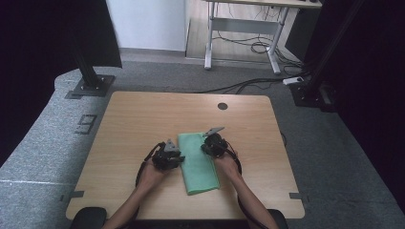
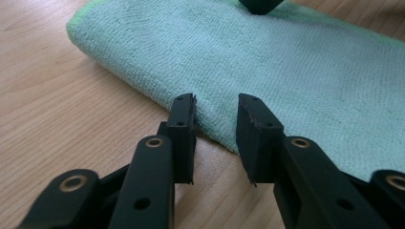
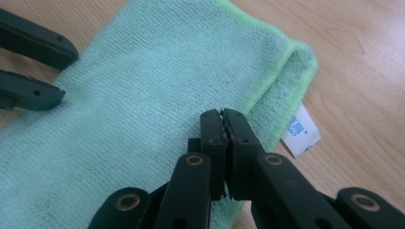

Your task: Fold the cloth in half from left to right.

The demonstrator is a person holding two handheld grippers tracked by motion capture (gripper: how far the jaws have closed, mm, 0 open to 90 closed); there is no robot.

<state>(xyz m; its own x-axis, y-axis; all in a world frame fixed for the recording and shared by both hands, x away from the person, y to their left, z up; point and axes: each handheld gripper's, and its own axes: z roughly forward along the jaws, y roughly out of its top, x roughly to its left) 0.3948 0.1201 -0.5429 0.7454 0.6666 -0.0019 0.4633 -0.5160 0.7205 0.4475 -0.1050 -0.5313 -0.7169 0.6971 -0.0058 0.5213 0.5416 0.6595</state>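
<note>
Folded green cloth (image 1: 197, 162), lying flat on the wooden table (image 1: 129, 124) between the two grippers, long axis running away from the person. Left gripper (image 2: 216, 114): jaws parted with a clear gap, tips set at the cloth's near folded edge, pads not pressing on it. Right gripper (image 3: 222, 119): jaws clenched together, toothed pads meeting over the cloth's hemmed edge; whether fabric is pinched between them cannot be told. White care label (image 3: 302, 132): protrudes from under the cloth, just beside the right gripper's tips. Each gripper rests at its own long side of the cloth.
</note>
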